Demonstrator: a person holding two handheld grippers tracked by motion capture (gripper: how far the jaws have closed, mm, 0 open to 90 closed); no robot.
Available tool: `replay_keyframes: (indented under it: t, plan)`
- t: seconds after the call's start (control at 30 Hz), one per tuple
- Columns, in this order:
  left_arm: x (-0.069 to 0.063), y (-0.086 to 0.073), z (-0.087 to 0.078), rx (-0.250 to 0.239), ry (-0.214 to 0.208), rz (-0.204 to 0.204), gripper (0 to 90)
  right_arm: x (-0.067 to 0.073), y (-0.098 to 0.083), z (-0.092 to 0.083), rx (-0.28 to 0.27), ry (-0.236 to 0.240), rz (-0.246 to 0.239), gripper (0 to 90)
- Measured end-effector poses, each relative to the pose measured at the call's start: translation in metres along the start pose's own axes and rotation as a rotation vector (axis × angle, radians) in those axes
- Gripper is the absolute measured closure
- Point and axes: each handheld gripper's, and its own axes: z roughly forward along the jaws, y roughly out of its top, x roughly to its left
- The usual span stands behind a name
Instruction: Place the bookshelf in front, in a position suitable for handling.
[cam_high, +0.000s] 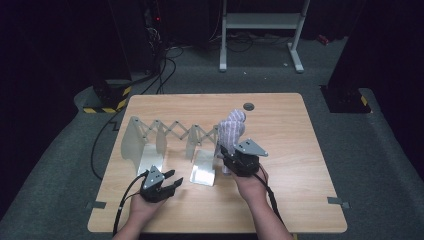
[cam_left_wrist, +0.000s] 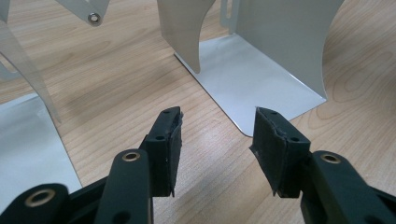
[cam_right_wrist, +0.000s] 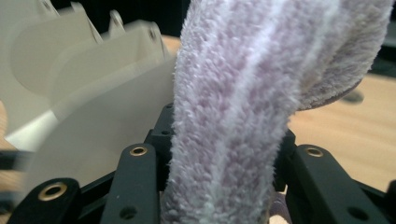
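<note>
The fuzzy cloth, a lilac piece with pale stripes, stands up from the right gripper near the middle of the wooden table, at the right end of the folding rack. In the right gripper view it rises thick between the two black jaws, which are pinched against its sides, and its top flops over to the right; whether it is a sock or a small towel is hard to tell at this closeness.

The table is the largest thing here, a pale board with a dark round cap set in its far edge. Across its middle runs the rack: cream upright plates joined by a scissor lattice, stretching from the left part of the table to the cloth. Two flat metal feet lie on the near side of it, the left foot and the right foot. The nearest cream plate stands just left of the held cloth, close against it.

The left gripper rests low at the near left, just near of the left foot, its jaws spread with bare wood between them. In the left gripper view a rounded corner of the metal foot lies right ahead of the jaw tips, with an upright plate behind it.

Beyond the table, on the grey floor, stands a white frame.
</note>
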Motion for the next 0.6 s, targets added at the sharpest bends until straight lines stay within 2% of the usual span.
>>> replay_keyframes:
  t: [0.03, 0.07, 0.1, 0.23, 0.27, 0.3, 0.37, 0.4, 0.43, 0.6]
  plan:
    - [0.000, 0.000, 0.000, 0.003, -0.001, 0.002, 52.0, -0.004, -0.009, 0.009, 0.035, 0.000, 0.011, 59.2]
    - [0.000, 0.000, 0.000, 0.003, -0.001, 0.002, 52.0, -0.004, -0.009, 0.009, 0.035, 0.000, 0.011, 59.2]
    - [0.000, 0.000, 0.000, 0.004, -0.002, 0.003, 52.0, -0.007, -0.019, 0.020, 0.086, 0.001, 0.024, 59.2]
    - [0.000, 0.000, 0.000, 0.004, -0.004, 0.003, 52.0, -0.013, -0.040, 0.042, 0.192, -0.005, 0.039, 59.1]
    - [0.000, 0.000, 0.000, 0.004, -0.004, 0.003, 52.0, -0.013, -0.040, 0.042, 0.192, -0.005, 0.039, 59.1]
    - [0.000, 0.000, 0.001, 0.005, -0.004, 0.002, 52.0, -0.015, -0.048, 0.050, 0.226, -0.012, 0.038, 59.1]
    - [0.000, 0.000, 0.001, 0.005, -0.005, 0.003, 52.0, -0.016, -0.050, 0.053, 0.241, -0.013, 0.041, 59.1]
    - [0.000, 0.000, 0.001, 0.006, -0.005, 0.003, 52.0, -0.017, -0.052, 0.057, 0.258, -0.017, 0.041, 59.1]
    - [0.000, 0.000, 0.001, 0.005, -0.005, 0.004, 52.0, -0.019, -0.056, 0.064, 0.298, -0.024, 0.041, 59.0]
    - [0.001, 0.000, 0.000, 0.006, -0.006, 0.005, 52.0, -0.018, -0.060, 0.066, 0.304, -0.020, 0.041, 59.6]
